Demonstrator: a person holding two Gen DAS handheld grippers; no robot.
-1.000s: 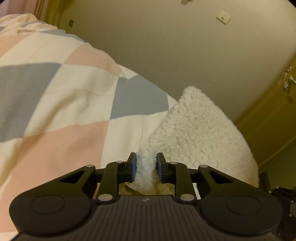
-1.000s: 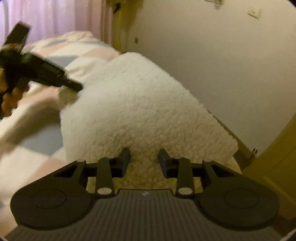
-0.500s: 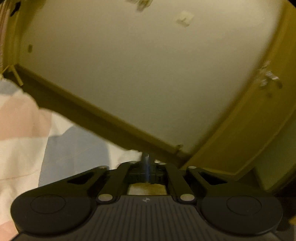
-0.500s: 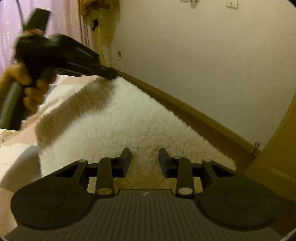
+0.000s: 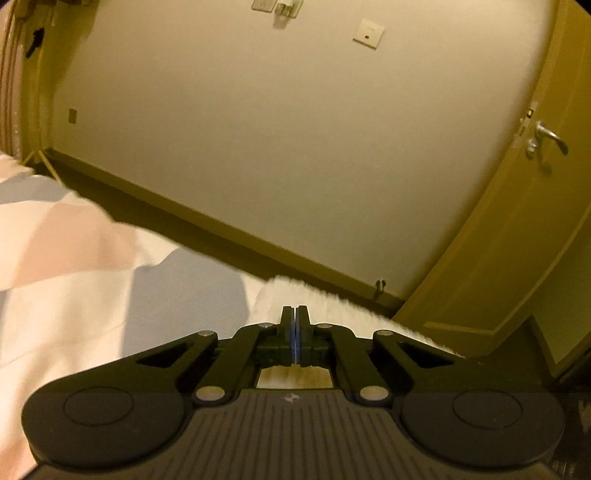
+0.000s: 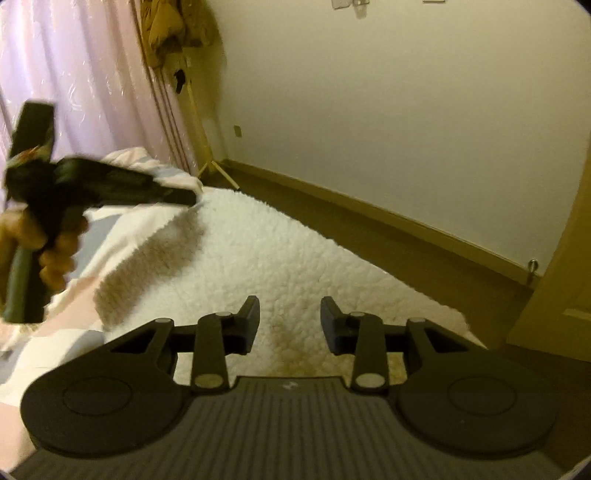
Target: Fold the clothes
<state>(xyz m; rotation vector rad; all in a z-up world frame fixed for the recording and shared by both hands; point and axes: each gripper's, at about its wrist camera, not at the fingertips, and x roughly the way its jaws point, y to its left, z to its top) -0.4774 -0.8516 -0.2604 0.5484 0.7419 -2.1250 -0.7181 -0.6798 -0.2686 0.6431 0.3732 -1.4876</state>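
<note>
A white fleece garment (image 6: 280,258) lies on the bed and rises to a peak at its far corner. There my left gripper (image 6: 184,197), held by a hand (image 6: 55,251), pinches that corner. In the left wrist view the left gripper (image 5: 295,312) is shut, pads together, with the blurred fleece (image 5: 332,299) just past its tips. My right gripper (image 6: 290,306) hovers over the near part of the fleece. Its jaws are opening, and the cloth shows in the gap without the pads pressing on it.
The bed has a cover (image 5: 74,258) in pink, grey-blue and white patches. A wall with a dark skirting board (image 6: 406,221) runs close behind the bed, and a door (image 5: 517,240) is on the right. A pale curtain (image 6: 74,74) and a hanging coat (image 6: 173,29) are at the far left.
The left gripper closed fully and swung up and away from the bed, pulling the fleece corner into a peak. The right gripper's jaws widened a little and it rolled slightly.
</note>
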